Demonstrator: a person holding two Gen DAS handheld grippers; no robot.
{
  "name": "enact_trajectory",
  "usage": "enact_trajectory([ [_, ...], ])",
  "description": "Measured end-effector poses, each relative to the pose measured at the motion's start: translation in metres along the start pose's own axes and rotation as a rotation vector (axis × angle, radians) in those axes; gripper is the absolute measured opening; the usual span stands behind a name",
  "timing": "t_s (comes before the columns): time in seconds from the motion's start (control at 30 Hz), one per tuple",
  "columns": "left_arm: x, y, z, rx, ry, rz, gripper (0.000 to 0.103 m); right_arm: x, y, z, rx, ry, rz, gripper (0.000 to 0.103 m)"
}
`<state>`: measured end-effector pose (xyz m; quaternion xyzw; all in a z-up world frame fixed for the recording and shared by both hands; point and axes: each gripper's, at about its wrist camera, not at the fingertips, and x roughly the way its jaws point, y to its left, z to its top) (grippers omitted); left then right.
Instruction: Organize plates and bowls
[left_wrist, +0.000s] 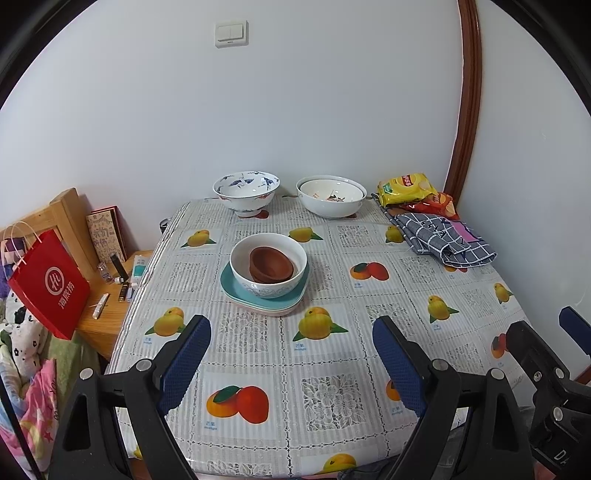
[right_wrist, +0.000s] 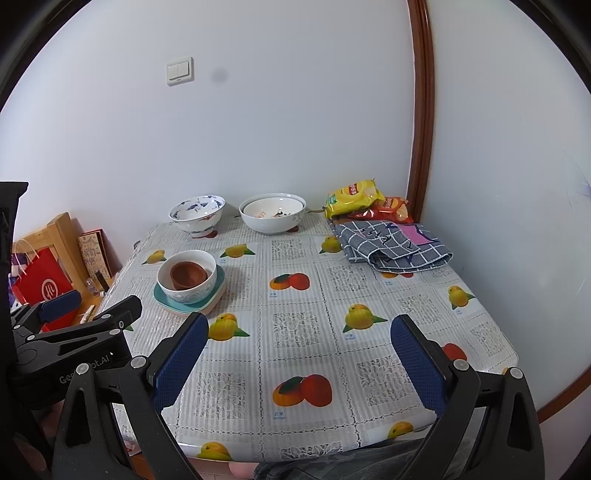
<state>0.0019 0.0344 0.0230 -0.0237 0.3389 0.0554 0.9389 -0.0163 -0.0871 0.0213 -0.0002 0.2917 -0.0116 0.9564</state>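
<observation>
Mid-table, brown bowls (left_wrist: 271, 265) (right_wrist: 187, 274) nest inside a white bowl (left_wrist: 269, 286) (right_wrist: 192, 291), which rests on stacked teal and pale plates (left_wrist: 236, 295) (right_wrist: 164, 298). At the far edge stand a blue-patterned bowl (left_wrist: 246, 192) (right_wrist: 197, 212) and nested white bowls (left_wrist: 331, 199) (right_wrist: 272, 214). My left gripper (left_wrist: 291, 334) hangs open over the near tablecloth, short of the stack, with nothing between its blue pads. My right gripper (right_wrist: 300, 332) is open too, empty, to the right of the stack. Each gripper shows at the edge of the other's view.
Snack bags (left_wrist: 406, 188) (right_wrist: 354, 197) and a folded checked cloth (left_wrist: 443, 236) (right_wrist: 391, 243) lie at the table's (left_wrist: 332, 369) far right by the wall. Left of the table: a wooden stand (left_wrist: 103, 321) with small items, and a red paper bag (left_wrist: 48, 288) (right_wrist: 40, 284).
</observation>
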Motion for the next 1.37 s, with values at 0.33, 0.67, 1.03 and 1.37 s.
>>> enact_trajectory([
  [0.33, -0.0008, -0.0009, 0.0002, -0.003, -0.002, 0.000, 0.089, -0.0009, 0.0007, 0.0001, -0.002, -0.002, 0.000, 0.098],
  [0.67, -0.0019, -0.0011, 0.0004, -0.005, -0.004, 0.001, 0.089, -0.0018, 0.0019, 0.0006, -0.003, -0.003, 0.001, 0.098],
  [1.03, -0.0029, 0.0016, 0.0001, -0.010, -0.006, 0.002, 0.089, -0.0026, 0.0033, 0.0012, -0.005, -0.005, 0.003, 0.098],
  [1.37, -0.0027, 0.0023, 0.0001, -0.012, -0.006, 0.005, 0.089, -0.0029, 0.0053, 0.0012, 0.000, -0.006, 0.011, 0.098],
])
